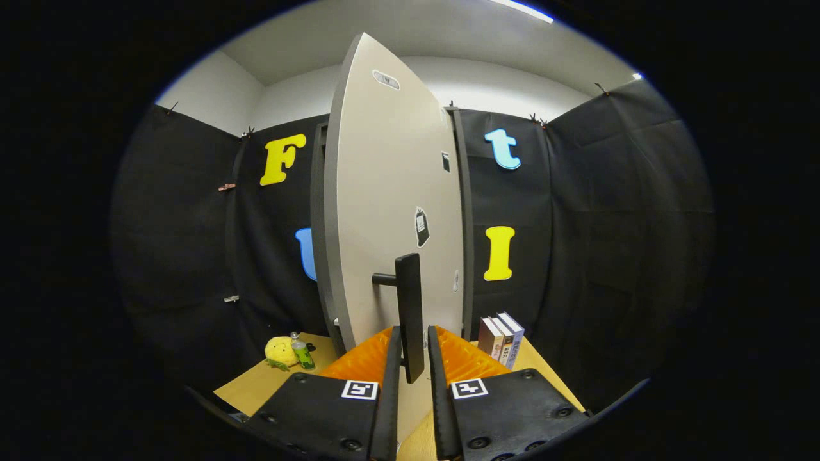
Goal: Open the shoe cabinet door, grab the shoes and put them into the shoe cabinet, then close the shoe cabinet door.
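Booth interior: black cloth walls, white ceiling, light wooden tabletop (269, 378) as the working surface.

Item 1, task object: tall pale-grey shoe cabinet door (391, 211), standing upright on the table just ahead of the fingers and swung partly open on its dark frame (318, 211). It carries a black vertical bar handle (410, 314) on a short stub, set out from the panel so a claw can close round it.

Item 2: gripper (413, 346), fingers narrowly parted, one on each side of the handle's lower end. Whether both press on the bar is hard to tell at this angle; probably a loose bracket for pulling or swinging the door.

Item 3: small stack of upright books (501, 339), right of the door.

Item 4: yellow plush toy (280, 351) and small green bottle (301, 352), left of the door, well apart from the fingers.
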A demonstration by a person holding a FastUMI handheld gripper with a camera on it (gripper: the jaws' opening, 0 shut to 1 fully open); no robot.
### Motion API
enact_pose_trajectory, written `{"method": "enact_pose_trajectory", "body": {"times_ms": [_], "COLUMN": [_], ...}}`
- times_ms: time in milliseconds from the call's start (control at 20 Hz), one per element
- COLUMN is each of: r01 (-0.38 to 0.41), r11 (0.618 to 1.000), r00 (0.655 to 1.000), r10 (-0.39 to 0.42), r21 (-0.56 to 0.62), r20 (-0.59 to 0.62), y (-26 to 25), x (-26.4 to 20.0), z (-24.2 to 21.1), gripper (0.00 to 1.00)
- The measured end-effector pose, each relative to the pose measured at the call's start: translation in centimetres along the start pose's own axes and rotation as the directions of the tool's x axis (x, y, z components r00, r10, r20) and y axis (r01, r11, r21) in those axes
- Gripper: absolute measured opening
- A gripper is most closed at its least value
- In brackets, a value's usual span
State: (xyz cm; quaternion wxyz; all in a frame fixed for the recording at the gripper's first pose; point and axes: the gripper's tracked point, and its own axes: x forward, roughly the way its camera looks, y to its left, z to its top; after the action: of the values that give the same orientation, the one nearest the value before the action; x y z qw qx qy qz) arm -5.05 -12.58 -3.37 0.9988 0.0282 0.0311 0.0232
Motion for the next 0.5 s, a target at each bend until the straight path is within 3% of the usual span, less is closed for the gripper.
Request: {"method": "enact_pose_trajectory", "body": {"times_ms": [350,500], "r01": [0.173,0.213], "r11": [0.984,0.976], "r00": [0.983,0.971], "r10": [-0.169,-0.206], "r21": [-0.042,-0.041], "r20": [0.076,0.121], "y": [-6.1,-6.4], "x": [-4.8,-5.9], "z": [2.2,2.6], "gripper": [0.27,0.26]}}
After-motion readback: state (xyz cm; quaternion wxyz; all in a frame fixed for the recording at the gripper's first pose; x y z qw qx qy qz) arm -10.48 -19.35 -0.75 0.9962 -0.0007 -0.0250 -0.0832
